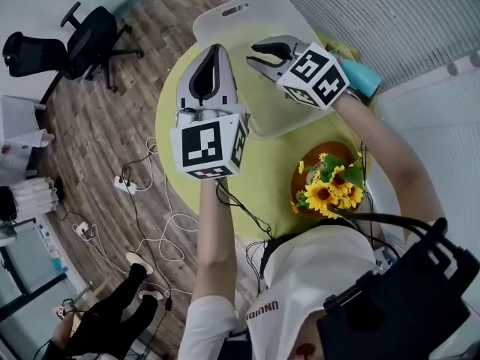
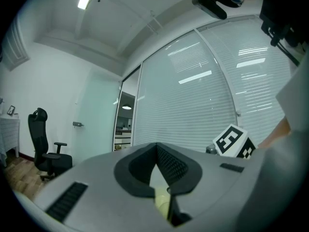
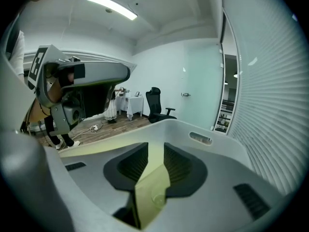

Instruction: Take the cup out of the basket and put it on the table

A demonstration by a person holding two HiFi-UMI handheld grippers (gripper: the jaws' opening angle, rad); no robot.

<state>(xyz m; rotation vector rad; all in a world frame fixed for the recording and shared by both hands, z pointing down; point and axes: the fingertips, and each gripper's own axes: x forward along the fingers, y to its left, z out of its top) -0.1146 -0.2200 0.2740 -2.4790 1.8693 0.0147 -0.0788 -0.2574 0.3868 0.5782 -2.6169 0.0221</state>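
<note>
No cup shows plainly in any view. The white plastic basket (image 1: pixel 225 21) sits at the far side of the round yellow-green tabletop (image 1: pixel 262 163), and both claws hang over its inside, covering much of it, so the cup may lie beneath them. A teal object (image 1: pixel 364 77) peeks out behind the right hand's marker cube, but whether that is the cup I cannot tell. The right claw (image 1: pixel 253 55) stands open over the basket with nothing between its pads; its own view shows only the basket wall and its handle slot ahead. The left claw (image 1: pixel 218 48) has its tips together on nothing and is held level beside it. A cup is likely light, stiff and smooth-sided, so it could slip or twist in a pinch. The safer hold would be across the rim, one pad inside the wall and one outside, or across the body if the opening spans it. It should be lifted straight up to clear the basket wall and set down on bare tabletop well apart from the sunflowers (image 1: pixel 330 186).
</note>
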